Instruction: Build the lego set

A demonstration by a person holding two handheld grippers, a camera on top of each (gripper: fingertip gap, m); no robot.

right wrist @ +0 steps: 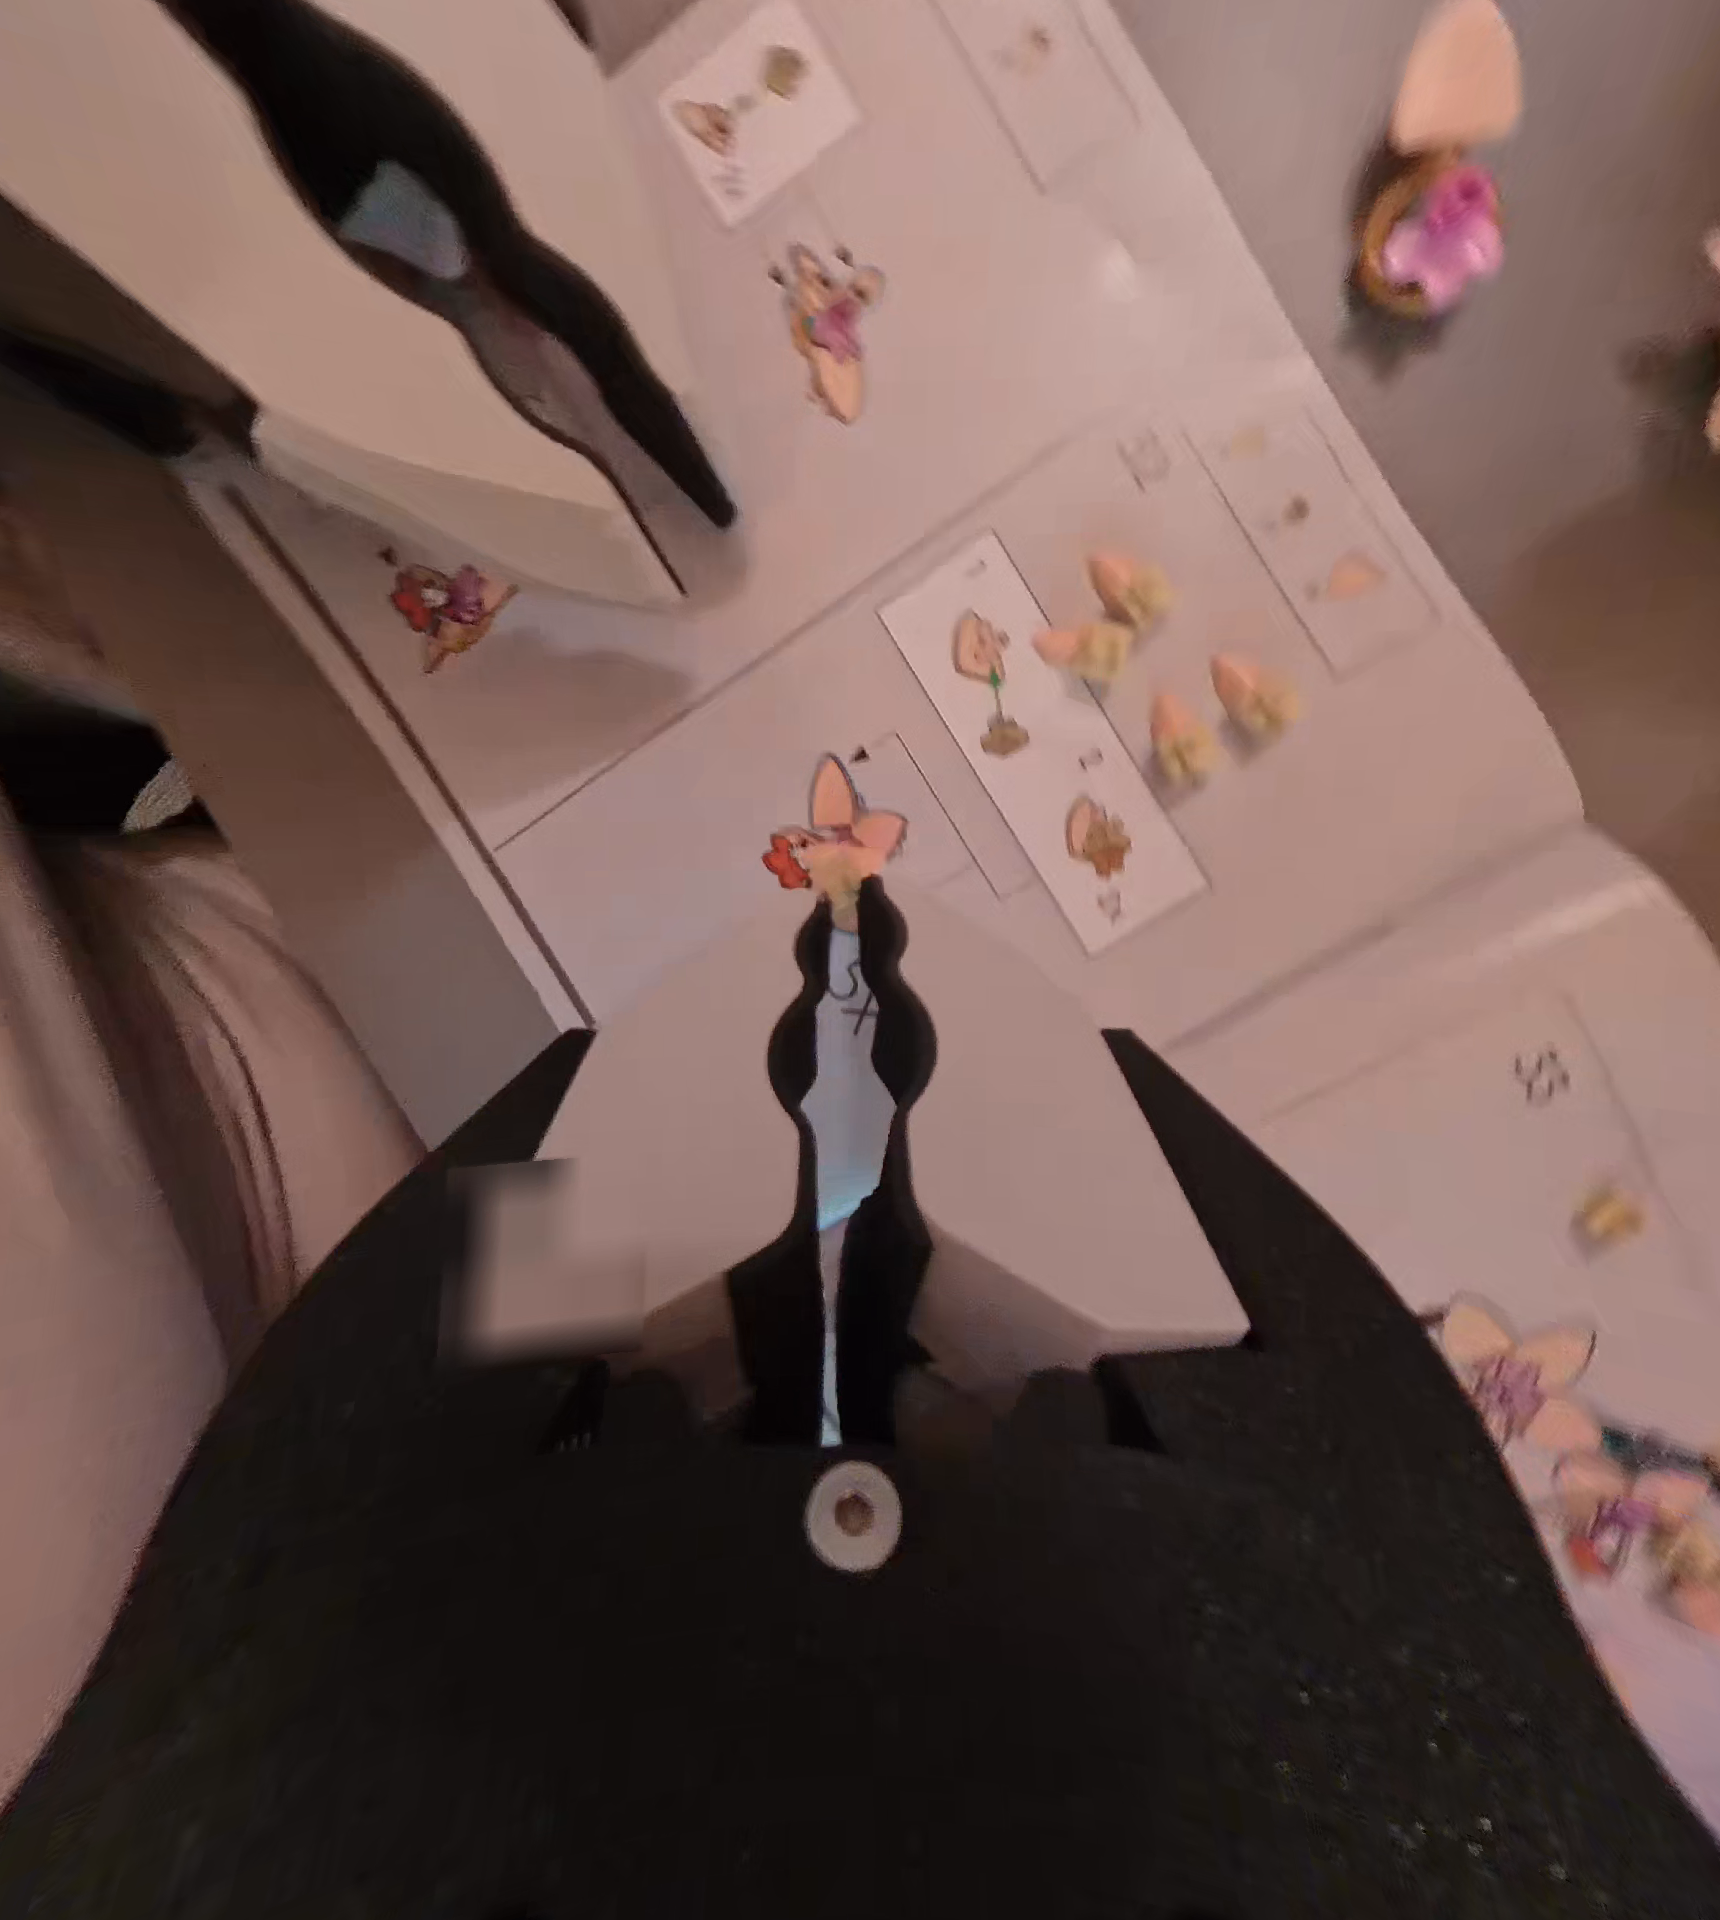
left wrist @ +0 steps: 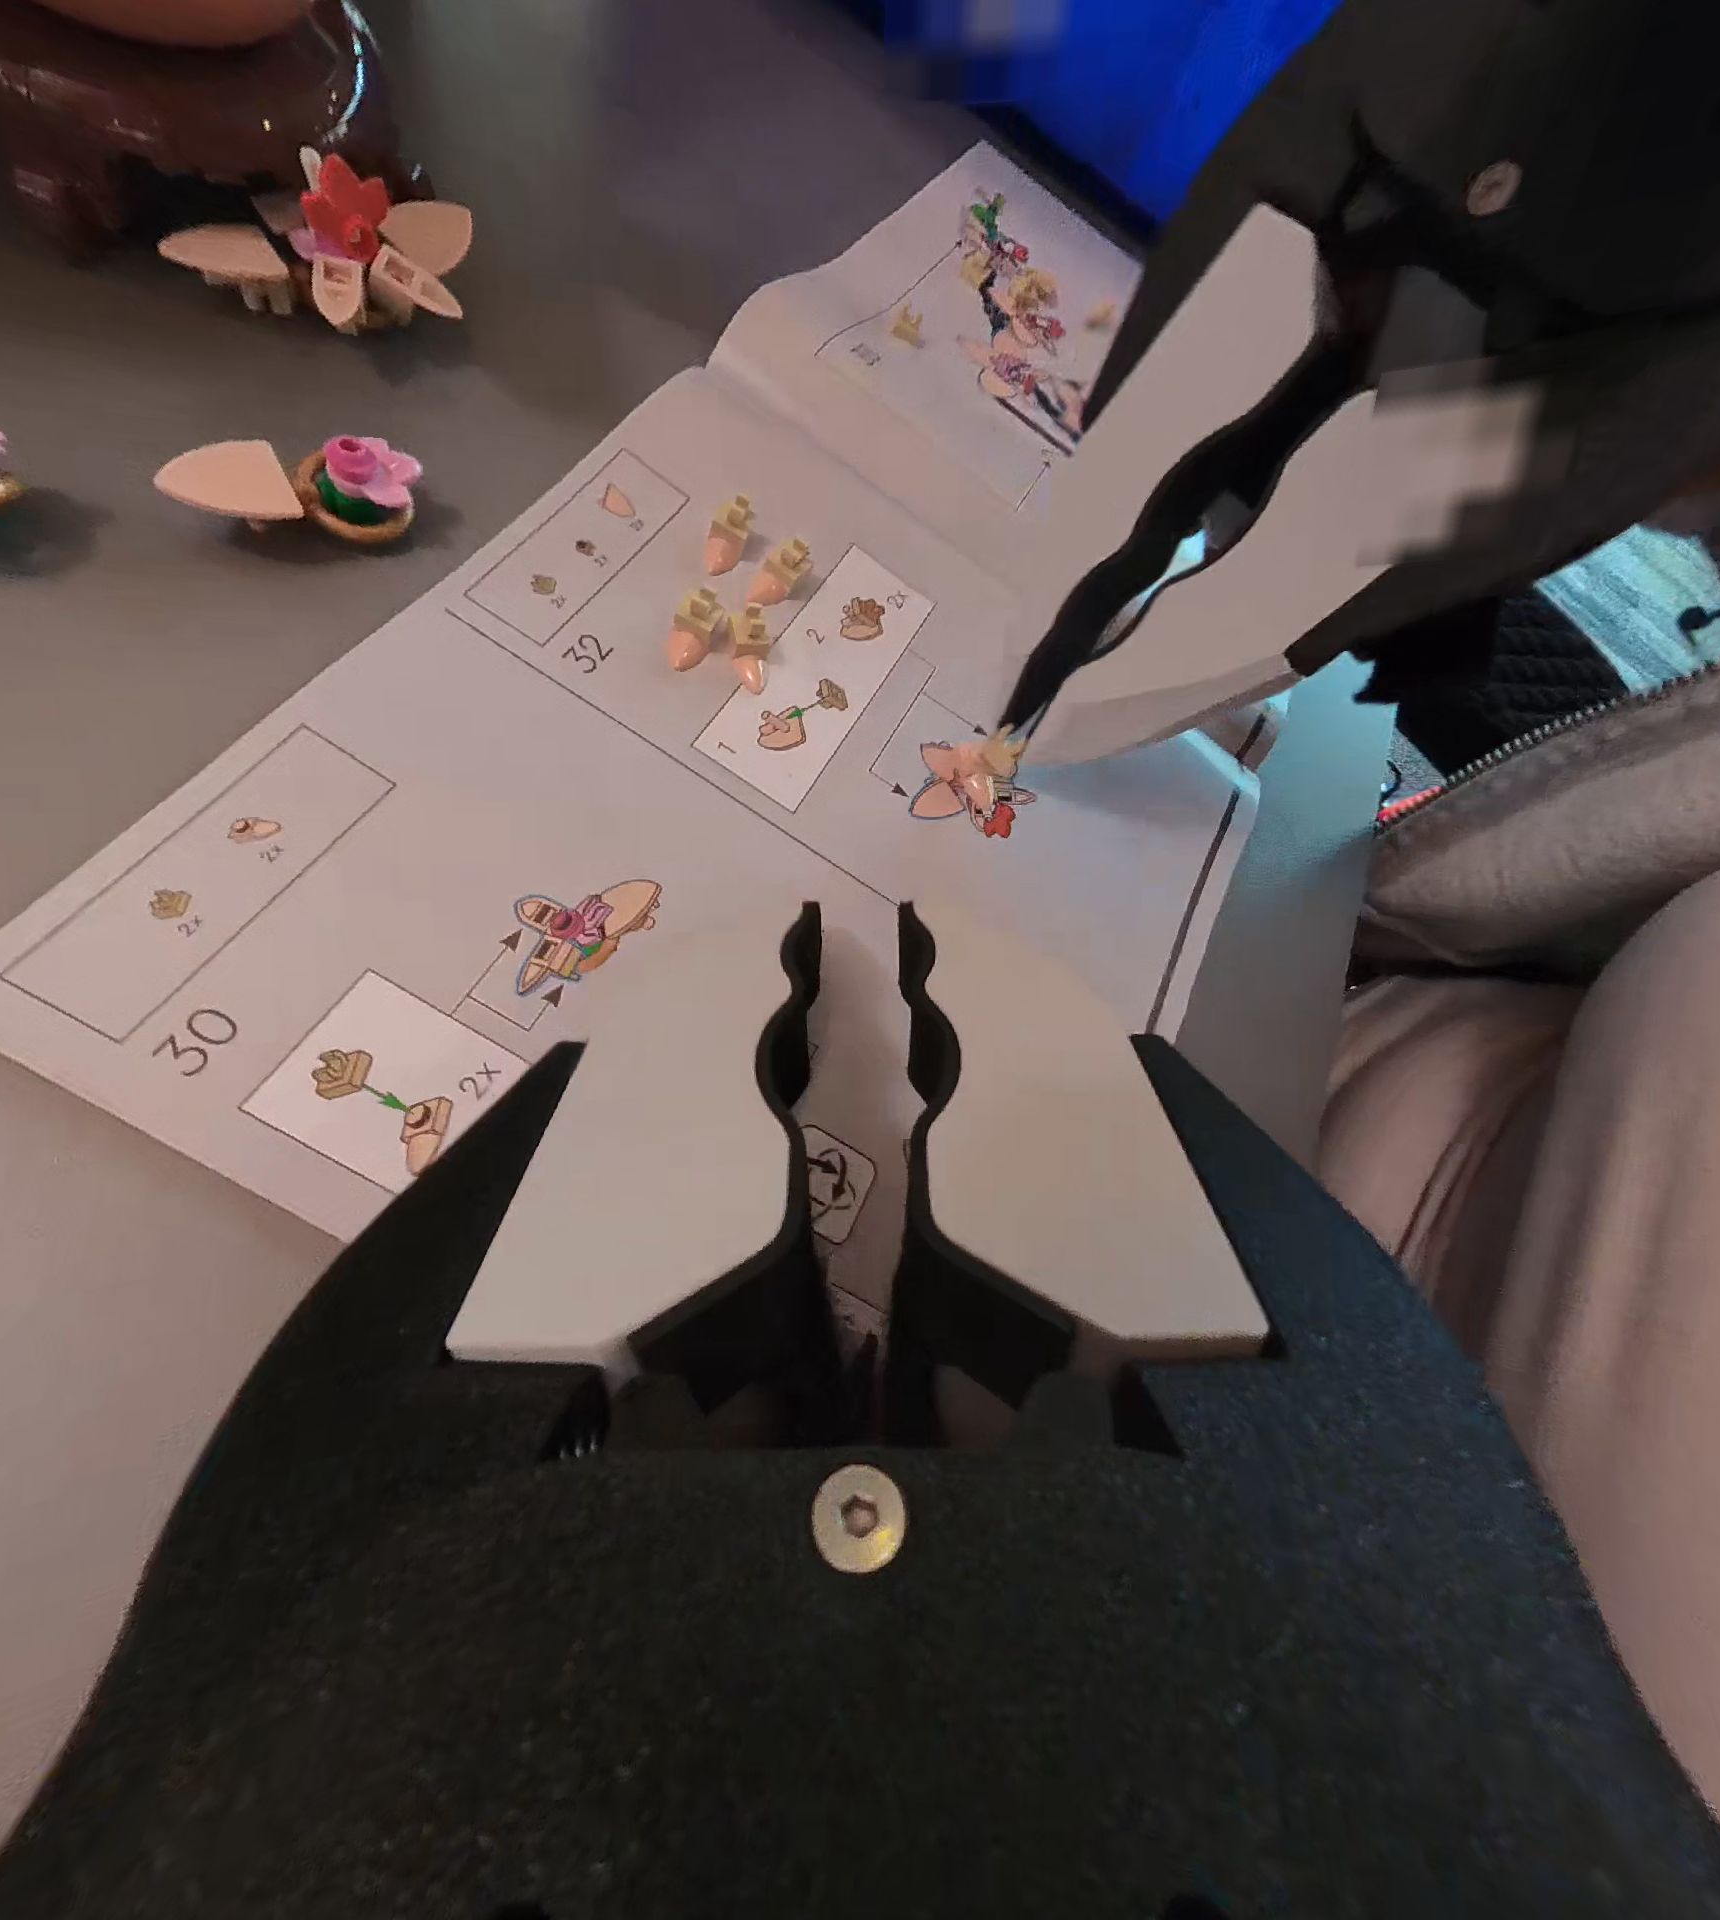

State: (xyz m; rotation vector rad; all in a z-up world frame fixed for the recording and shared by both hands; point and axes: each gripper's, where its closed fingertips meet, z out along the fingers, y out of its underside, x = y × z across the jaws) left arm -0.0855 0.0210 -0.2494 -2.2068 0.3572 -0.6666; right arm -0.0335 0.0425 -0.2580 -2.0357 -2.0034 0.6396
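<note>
Your right gripper (left wrist: pixel 1010 740) pinches a tan-peach piece (right wrist: pixel 843 891) just above the booklet (left wrist: pixel 482 790). Left gripper (left wrist: pixel 858 914) hangs slightly open, empty. Four matching pieces (left wrist: pixel 736 592) lie loose; two flowers (left wrist: pixel 347 244) stand built.

Empty-jawed left gripper (left wrist: pixel 858 914) over booklet (left wrist: pixel 399 790)

paper booklet (left wrist: pixel 544 790): two big dark step numbers were printed by the boxes | tiny count marks sat next to the small part drawings (left wrist: pixel 212 862) | square sign (left wrist: pixel 840 1184) low on the page, maybe with arrows | other page's marks (right wrist: pixel 1542 1075) were too blurry to read
</note>
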